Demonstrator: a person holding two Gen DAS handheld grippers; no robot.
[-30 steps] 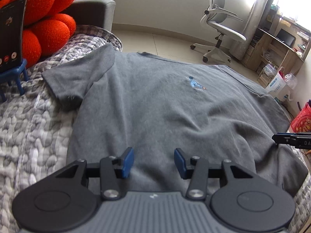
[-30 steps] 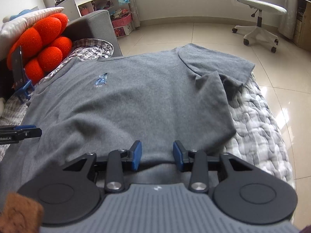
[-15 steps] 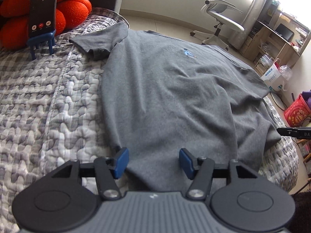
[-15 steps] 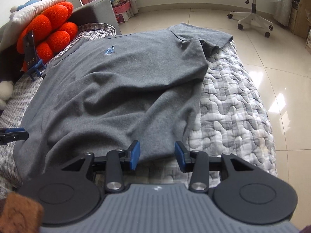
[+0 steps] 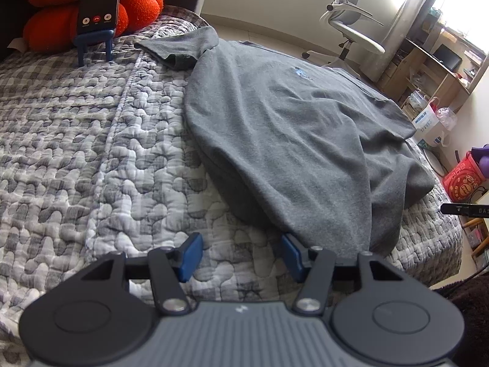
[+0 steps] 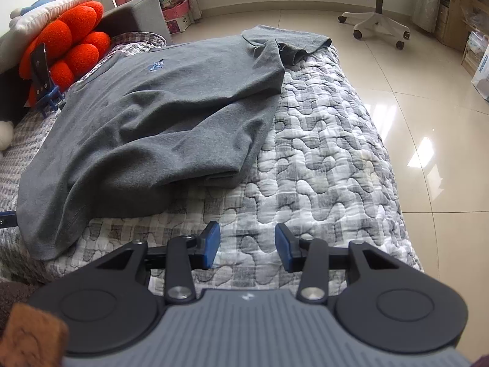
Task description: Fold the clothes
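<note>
A dark grey T-shirt (image 5: 284, 128) with a small blue chest logo lies spread front-up on the quilted bed, collar at the far end; the right wrist view shows the same T-shirt (image 6: 159, 104). Its bottom hem is rumpled near me. My left gripper (image 5: 241, 253) hovers open over the quilt at the hem's left corner, its right pad just at the cloth's edge. My right gripper (image 6: 247, 249) is open above bare quilt, short of the hem's right corner. Neither holds anything. The right gripper's tip (image 5: 464, 209) pokes in at the left view's right edge.
A grey-and-white quilt (image 5: 76, 153) covers the bed. A phone on a blue stand (image 5: 97, 6) leans against an orange-red cushion (image 6: 70, 39) at the far end. A white office chair (image 5: 351, 27), desk, bags and tiled floor (image 6: 428, 107) lie beyond the bed.
Both grippers have pulled back toward the near end of the bed, from over the shirt's body to its hem. The hem now lies rumpled ahead of them. Both stayed open.
</note>
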